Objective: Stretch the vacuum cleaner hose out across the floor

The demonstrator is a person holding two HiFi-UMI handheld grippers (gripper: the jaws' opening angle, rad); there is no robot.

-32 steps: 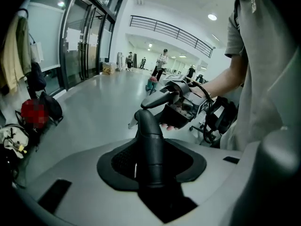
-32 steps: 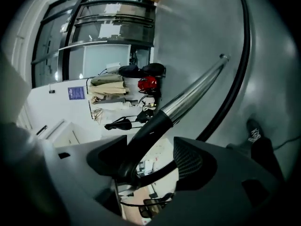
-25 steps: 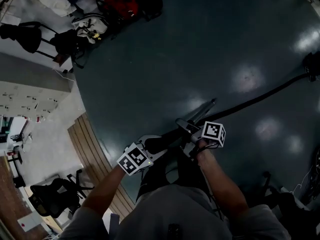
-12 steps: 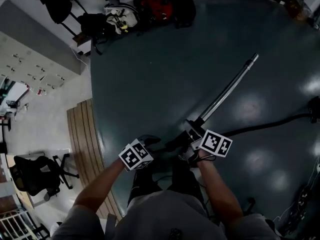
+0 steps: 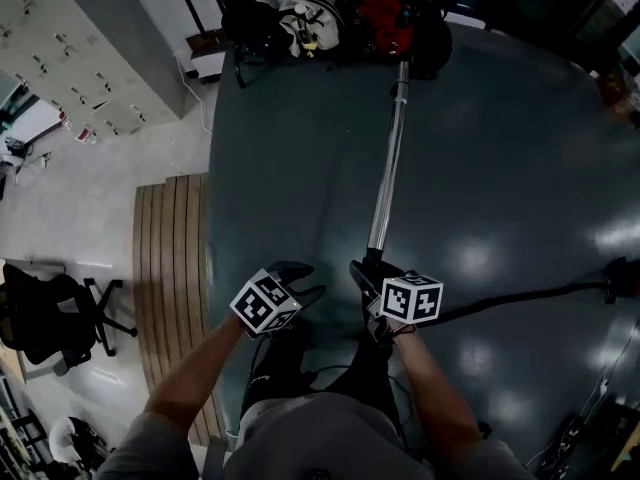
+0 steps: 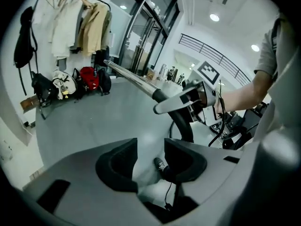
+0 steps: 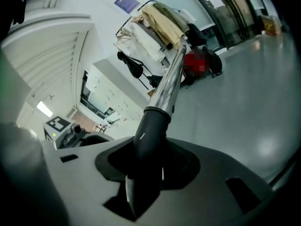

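Observation:
The vacuum's metal wand (image 5: 388,158) runs away from me across the dark floor toward the bags. My right gripper (image 5: 366,274) is shut on its black handle (image 7: 149,126); its jaws have just been closing around that handle. From the handle the black hose (image 5: 520,296) trails right along the floor to a dark shape at the view's edge. Just left of the handle, my left gripper (image 5: 304,290) stands open with only floor and a shoe showing between its pads (image 6: 117,161). The wand (image 6: 134,79) and the right gripper (image 6: 181,102) appear ahead in the left gripper view.
Bags, one of them red (image 5: 385,13), and hanging coats (image 6: 70,22) cluster at the wand's far end. A wooden slatted strip (image 5: 170,268) borders the dark floor on the left, with an office chair (image 5: 50,318) beyond it. Cables (image 5: 590,438) lie at the lower right.
The wand has swung from pointing up-right to pointing straight away toward the bags. Both grippers moved with the turn, and the hose now trails off to the right.

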